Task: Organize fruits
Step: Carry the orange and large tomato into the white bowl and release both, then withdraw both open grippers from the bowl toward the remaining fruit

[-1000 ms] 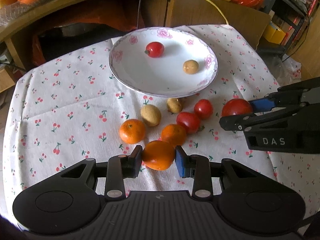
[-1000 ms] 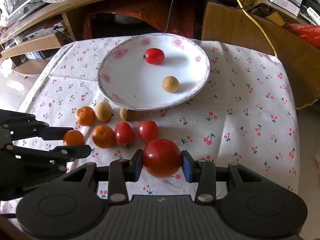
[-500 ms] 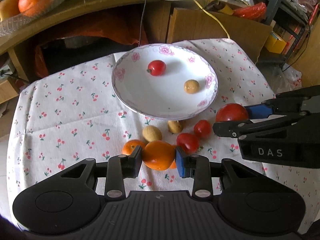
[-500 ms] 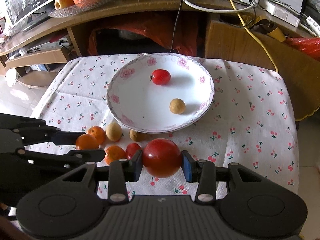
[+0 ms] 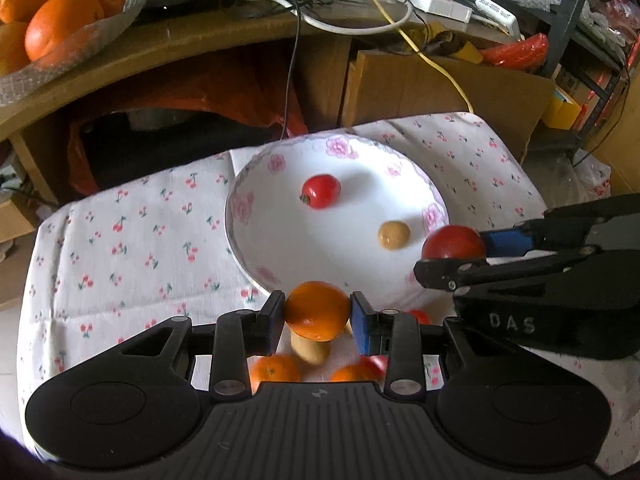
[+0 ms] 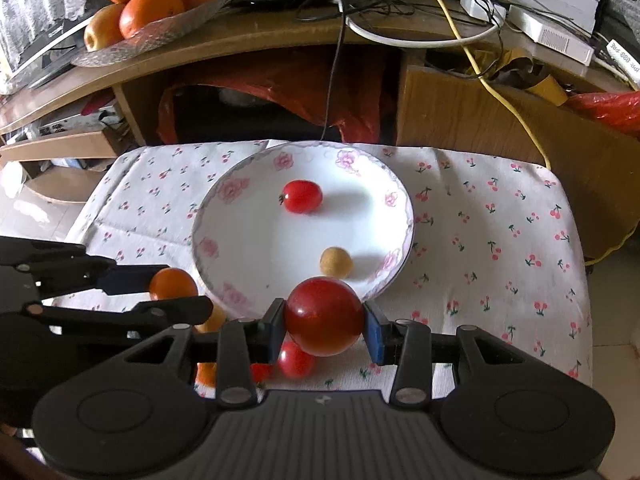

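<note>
My left gripper [image 5: 318, 312] is shut on an orange [image 5: 316, 309] and holds it above the table, just before the near rim of the white flowered plate [image 5: 248, 240]. My right gripper [image 6: 324, 318] is shut on a big red tomato [image 6: 323, 314], held at the plate's [image 6: 208, 216] near right rim. The plate holds a small tomato [image 5: 320, 191] and a brown longan [image 5: 394, 235]. The loose oranges [image 5: 274, 372], a tan fruit [image 5: 310, 352] and small tomatoes [image 6: 295, 360] lie on the cloth below the grippers, partly hidden.
The cherry-print cloth [image 6: 500, 240] covers the small table. Behind it stands a wooden desk [image 6: 280, 44] with cables and a glass dish of oranges and apples [image 6: 140, 12]. A cardboard box [image 5: 440, 88] stands at the back right.
Both grippers have lifted their fruit off the cloth and moved forward toward the plate. The loose fruit now lies beneath and behind the fingers.
</note>
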The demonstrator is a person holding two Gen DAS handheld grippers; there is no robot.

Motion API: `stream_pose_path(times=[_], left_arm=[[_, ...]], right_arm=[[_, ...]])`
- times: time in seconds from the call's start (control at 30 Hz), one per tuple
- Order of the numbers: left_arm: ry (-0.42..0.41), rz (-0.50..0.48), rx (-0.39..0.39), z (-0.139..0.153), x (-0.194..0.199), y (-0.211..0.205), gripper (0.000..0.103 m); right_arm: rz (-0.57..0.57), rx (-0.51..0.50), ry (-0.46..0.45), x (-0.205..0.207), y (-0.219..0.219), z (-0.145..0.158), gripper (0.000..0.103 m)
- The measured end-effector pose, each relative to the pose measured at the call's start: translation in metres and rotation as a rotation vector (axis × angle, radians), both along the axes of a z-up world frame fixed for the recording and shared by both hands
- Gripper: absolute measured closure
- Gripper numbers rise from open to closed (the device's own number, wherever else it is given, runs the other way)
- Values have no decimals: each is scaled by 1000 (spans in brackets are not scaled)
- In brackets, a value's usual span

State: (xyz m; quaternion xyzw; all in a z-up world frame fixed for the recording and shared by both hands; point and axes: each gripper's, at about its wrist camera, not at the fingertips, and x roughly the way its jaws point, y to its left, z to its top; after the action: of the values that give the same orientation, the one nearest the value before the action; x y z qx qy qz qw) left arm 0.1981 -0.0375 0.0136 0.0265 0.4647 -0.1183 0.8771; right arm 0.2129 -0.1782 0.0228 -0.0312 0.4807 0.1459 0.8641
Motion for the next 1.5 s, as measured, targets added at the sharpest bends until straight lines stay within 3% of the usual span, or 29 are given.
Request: stream_pose_path(times=[0.57,1.23,1.5], left_arm=[[-1,11,-2,-13,26,-3,60],[1,60,5,-19,36,4,59],[-4,72,-5,-14,35,7,48]], right_arm=[[-32,-6,-10,26,-4,-16,69],[-26,55,-42,39,-1,-22,68],[-57,89,-36,41,-5,-20,68]])
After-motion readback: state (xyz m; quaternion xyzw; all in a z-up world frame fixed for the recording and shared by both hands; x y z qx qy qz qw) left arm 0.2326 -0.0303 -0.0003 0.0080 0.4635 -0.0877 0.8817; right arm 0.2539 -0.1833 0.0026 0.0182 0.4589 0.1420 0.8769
